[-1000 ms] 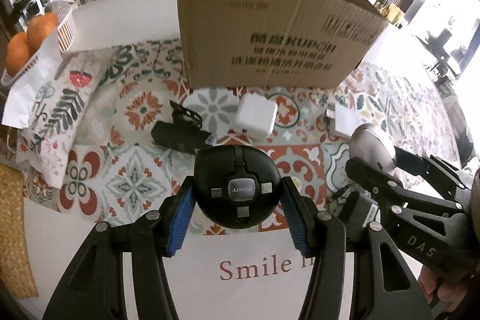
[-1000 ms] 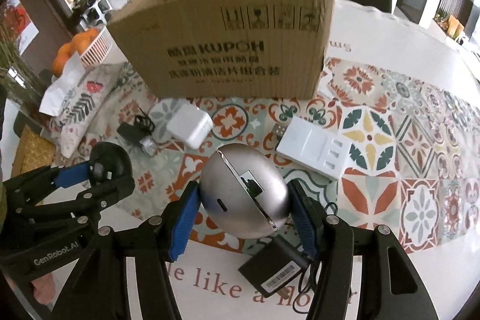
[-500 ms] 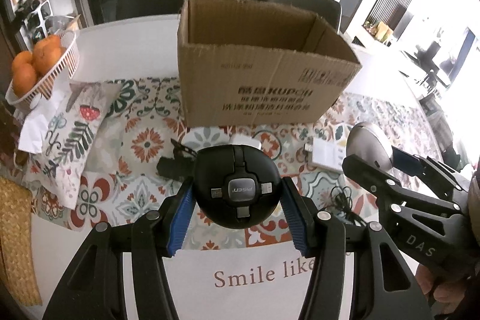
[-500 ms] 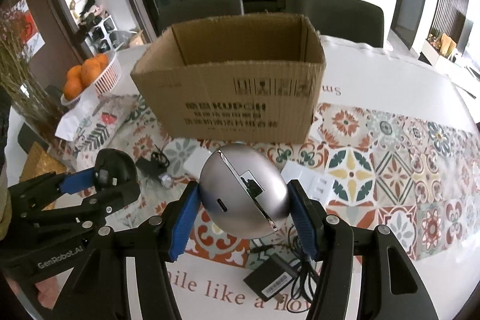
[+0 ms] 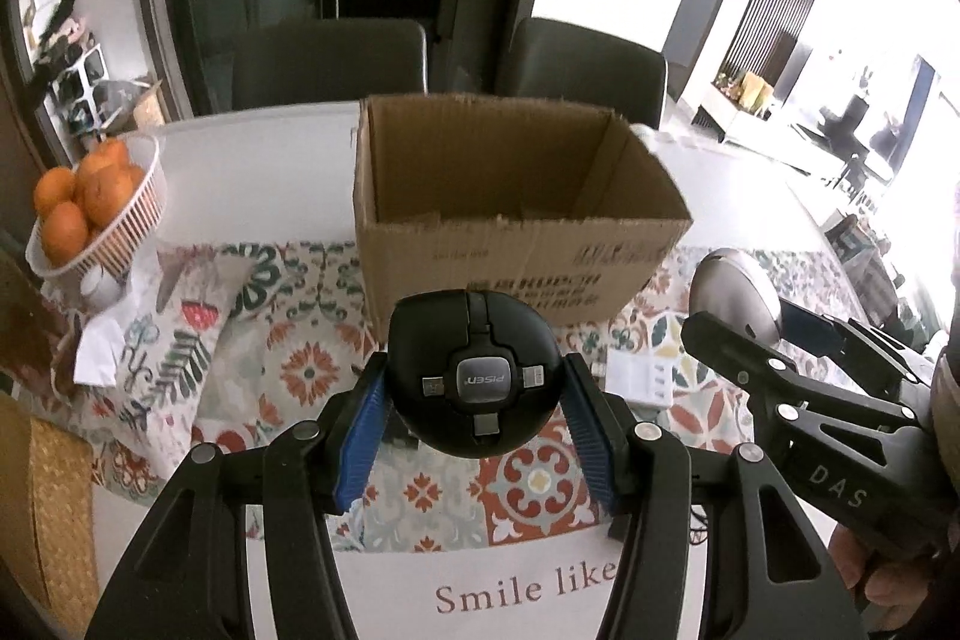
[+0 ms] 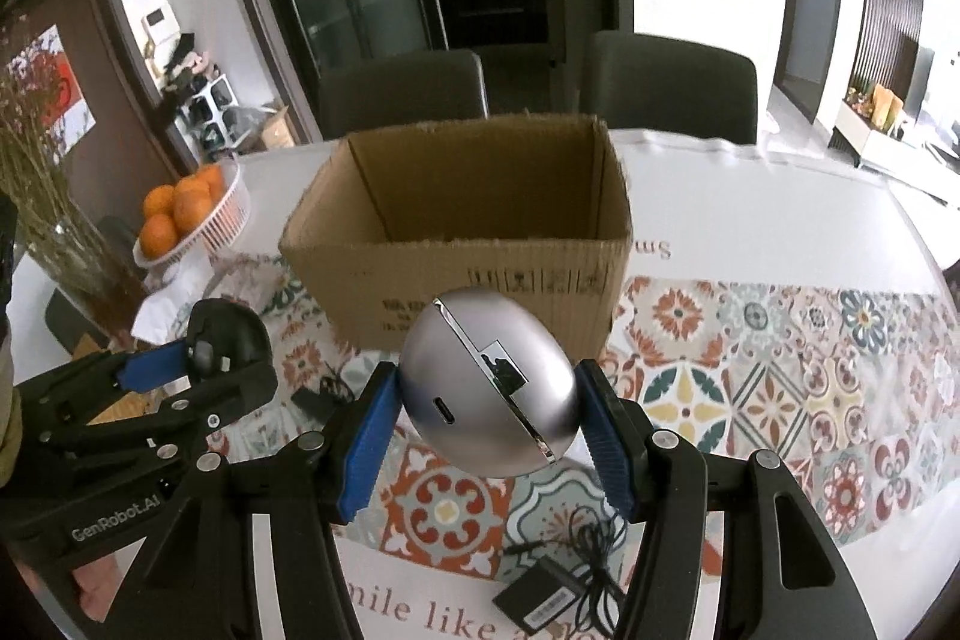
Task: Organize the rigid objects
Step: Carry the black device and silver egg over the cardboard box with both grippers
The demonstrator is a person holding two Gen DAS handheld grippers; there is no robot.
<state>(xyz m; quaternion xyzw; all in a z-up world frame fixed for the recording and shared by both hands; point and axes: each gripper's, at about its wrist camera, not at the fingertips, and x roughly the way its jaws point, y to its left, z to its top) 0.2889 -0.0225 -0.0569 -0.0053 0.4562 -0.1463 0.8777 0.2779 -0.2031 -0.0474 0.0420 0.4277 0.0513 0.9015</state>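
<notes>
Rising from the tabletop (image 6: 780, 220), both tools have come up a good way over the last second: a second ago the cardboard box (image 5: 516, 220) showed only its printed front wall, and now both views look down over its near rim into the bare brown inside. The left tool (image 5: 474, 400) is closed on a round black charging hub (image 5: 474, 370), its blue pads pressed against either side, with the connector face turned toward the camera. The right tool (image 6: 486, 400) is closed the same way on a silver egg-shaped gadget (image 6: 486, 388), gripped at its widest part. Both things are held in the air, in front of the box and not yet over its opening.

Left on the patterned cloth (image 6: 750, 388) are a white flat adapter (image 5: 639, 379), a small black power brick with a tangled cord (image 6: 552, 598) near the printed lettering, and another dark piece (image 6: 312, 400) partly hidden behind the left tool. A basket of oranges (image 5: 90, 214) stands well off to the left.

The lift suggests both things now have enough height to clear the rim, so the likely next step is to carry them forward over the opening and lower them in. Several pieces remain outside, so the tidying seems only partly done.
</notes>
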